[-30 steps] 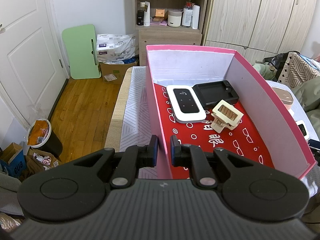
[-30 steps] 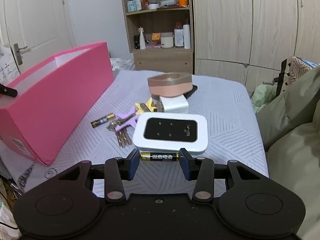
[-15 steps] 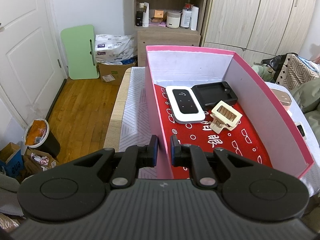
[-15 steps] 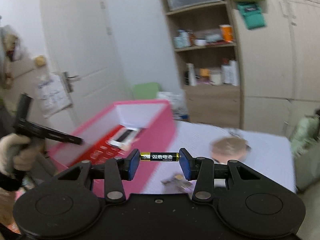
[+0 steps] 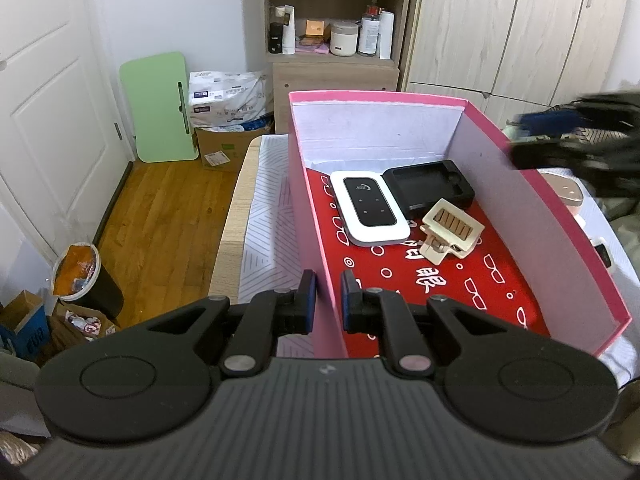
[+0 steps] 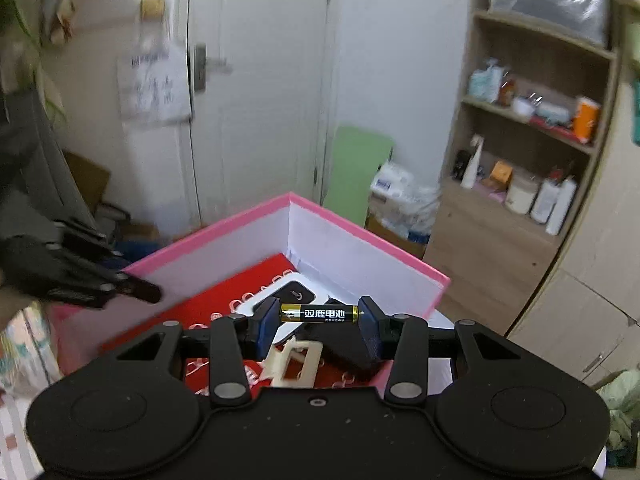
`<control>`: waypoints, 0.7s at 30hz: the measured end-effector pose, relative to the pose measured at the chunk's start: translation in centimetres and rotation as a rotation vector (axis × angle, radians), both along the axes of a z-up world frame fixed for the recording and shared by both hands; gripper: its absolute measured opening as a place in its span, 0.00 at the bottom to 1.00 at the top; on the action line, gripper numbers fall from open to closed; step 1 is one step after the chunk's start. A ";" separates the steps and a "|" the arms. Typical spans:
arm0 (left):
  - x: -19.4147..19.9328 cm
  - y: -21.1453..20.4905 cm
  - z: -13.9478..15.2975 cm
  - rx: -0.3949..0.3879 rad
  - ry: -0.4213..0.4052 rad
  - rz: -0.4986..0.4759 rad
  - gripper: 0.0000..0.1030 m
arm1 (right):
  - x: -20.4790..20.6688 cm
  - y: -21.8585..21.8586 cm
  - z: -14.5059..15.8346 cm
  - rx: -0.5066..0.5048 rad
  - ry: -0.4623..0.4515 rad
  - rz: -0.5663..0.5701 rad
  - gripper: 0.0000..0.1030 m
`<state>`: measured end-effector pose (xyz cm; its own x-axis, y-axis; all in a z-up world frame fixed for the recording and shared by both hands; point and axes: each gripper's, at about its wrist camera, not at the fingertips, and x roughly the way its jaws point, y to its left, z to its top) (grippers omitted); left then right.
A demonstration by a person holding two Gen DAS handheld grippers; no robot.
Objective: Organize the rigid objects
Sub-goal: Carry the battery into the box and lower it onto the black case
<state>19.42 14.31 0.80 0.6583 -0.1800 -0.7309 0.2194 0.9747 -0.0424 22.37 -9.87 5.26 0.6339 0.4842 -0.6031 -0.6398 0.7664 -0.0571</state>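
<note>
The pink box [image 5: 560, 208] with a red lining stands on the table. Inside it lie a white pocket router [image 5: 370, 210], a black case [image 5: 430, 188] and a beige clip [image 5: 450, 230]. My left gripper [image 5: 327, 296] is shut on the box's near left wall. The right gripper [image 6: 319, 316] is shut on a black and gold battery [image 6: 319, 314], held end to end between its pads, in the air over the open pink box [image 6: 360, 236]. The router [image 6: 280, 296] and clip [image 6: 296, 360] show below it. In the left wrist view the right gripper [image 5: 580, 148] is a dark blur above the box's right wall.
A round tan tin [image 5: 568, 190] sits on the striped cloth beyond the box's right wall. Wooden floor, a bin [image 5: 80, 280] and a green board [image 5: 160, 108] lie to the left. A shelf unit [image 5: 336, 20] and wardrobe stand behind.
The right gripper, still holding the battery, rose and swung left from above the loose things on the table to above the pink box, rolling as it went. The left gripper stayed put.
</note>
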 end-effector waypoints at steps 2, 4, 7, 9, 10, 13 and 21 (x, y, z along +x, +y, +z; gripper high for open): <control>0.0 0.2 0.0 -0.011 0.002 0.000 0.11 | 2.2 1.8 -0.9 -0.064 0.034 0.017 0.47; -0.1 0.4 0.0 -0.026 0.004 -0.004 0.11 | 3.8 3.3 -1.8 -0.125 0.070 0.036 0.47; -0.1 0.9 -0.1 -0.044 -0.001 -0.009 0.12 | 5.8 4.6 -3.3 -0.194 0.117 0.029 0.47; -0.1 0.9 -0.1 -0.045 -0.003 -0.013 0.12 | 6.8 5.0 -3.9 -0.222 0.135 0.013 0.47; -0.1 0.9 -0.2 -0.044 -0.003 -0.015 0.12 | 7.2 5.1 -4.1 -0.233 0.146 0.007 0.47; -0.1 0.8 -0.2 -0.040 -0.003 -0.019 0.12 | 8.0 5.0 -4.3 -0.243 0.178 0.002 0.47; -0.2 1.0 -0.3 -0.047 -0.003 -0.014 0.12 | 7.9 4.3 -3.3 -0.178 0.166 0.003 0.53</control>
<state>19.26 15.36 0.54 0.6573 -0.2235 -0.7197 0.2334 0.9684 -0.0876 30.29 -5.59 1.96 0.5178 0.3626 -0.7749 -0.6541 0.7516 -0.0853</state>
